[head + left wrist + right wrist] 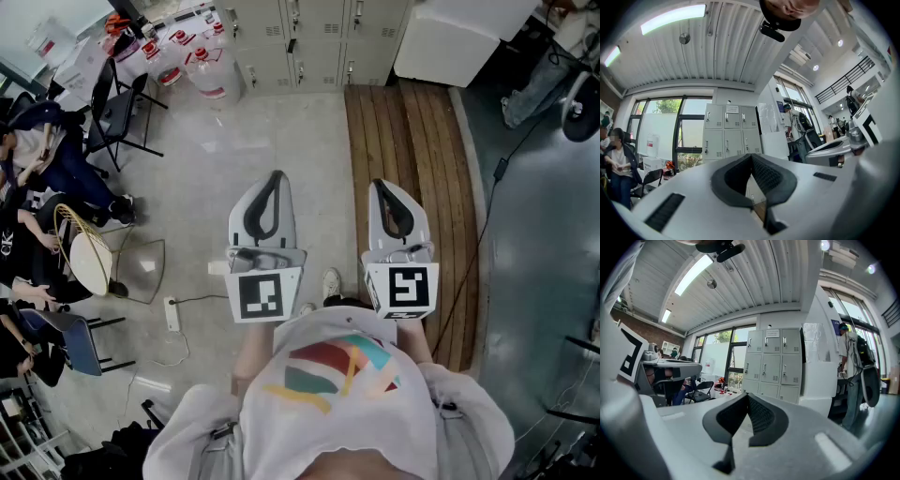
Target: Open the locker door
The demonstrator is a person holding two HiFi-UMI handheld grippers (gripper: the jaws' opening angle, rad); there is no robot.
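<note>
A grey bank of lockers (309, 37) stands against the far wall, several steps ahead, and its doors look closed. The lockers also show in the left gripper view (726, 136) and in the right gripper view (771, 364), small and distant. I hold both grippers side by side at chest height, pointing towards them. My left gripper (275, 176) is shut with nothing between its jaws, its tips meeting in its own view (751, 155). My right gripper (381, 185) is shut and empty too, its tips meeting in its own view (747, 395). Neither is near a door handle.
A wooden plank strip (403, 141) runs ahead on the right towards a large white block (450, 37). Folding chairs (117, 108), water jugs (202, 70) and seated people (28, 159) fill the left. A power strip (172, 314) lies on the floor. A person with a backpack (851, 362) stands right of the lockers.
</note>
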